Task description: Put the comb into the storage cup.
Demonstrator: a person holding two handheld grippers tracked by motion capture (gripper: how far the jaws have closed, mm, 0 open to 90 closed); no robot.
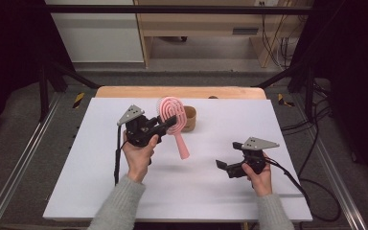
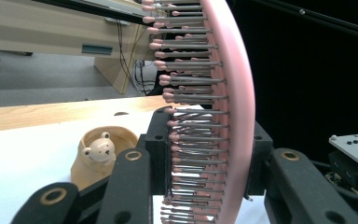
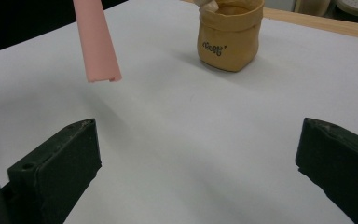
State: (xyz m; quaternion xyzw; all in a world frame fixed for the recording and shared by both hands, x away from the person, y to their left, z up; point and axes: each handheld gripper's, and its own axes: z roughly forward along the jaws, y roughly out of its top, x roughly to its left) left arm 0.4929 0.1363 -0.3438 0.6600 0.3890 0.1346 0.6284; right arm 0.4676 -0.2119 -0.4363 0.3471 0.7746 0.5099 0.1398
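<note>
Hairbrush (image 1: 172,115) in pink is being gripped by the left gripper (image 1: 165,123), whose jaws are clamping across the bristled head so that the handle is hanging free, slanting down toward the white table (image 1: 76,182) without touching it. In the left gripper view the pads are pressing on either side of the head, bristles (image 2: 191,121) on one side and the smooth back on the other, a hold that is probably leaving the handle clear for the other hand to take. The right gripper (image 1: 226,166) is hovering low over the table with its jaws standing wide apart and nothing between them; in the right gripper view the handle's end (image 3: 100,60) is hanging ahead of and above the jaws, near but apart from them. Behind the brush, a tan cup (image 1: 190,119) with a little bear figure (image 2: 98,150) inside is standing upright on the table, possibly where the brush is going.
</note>
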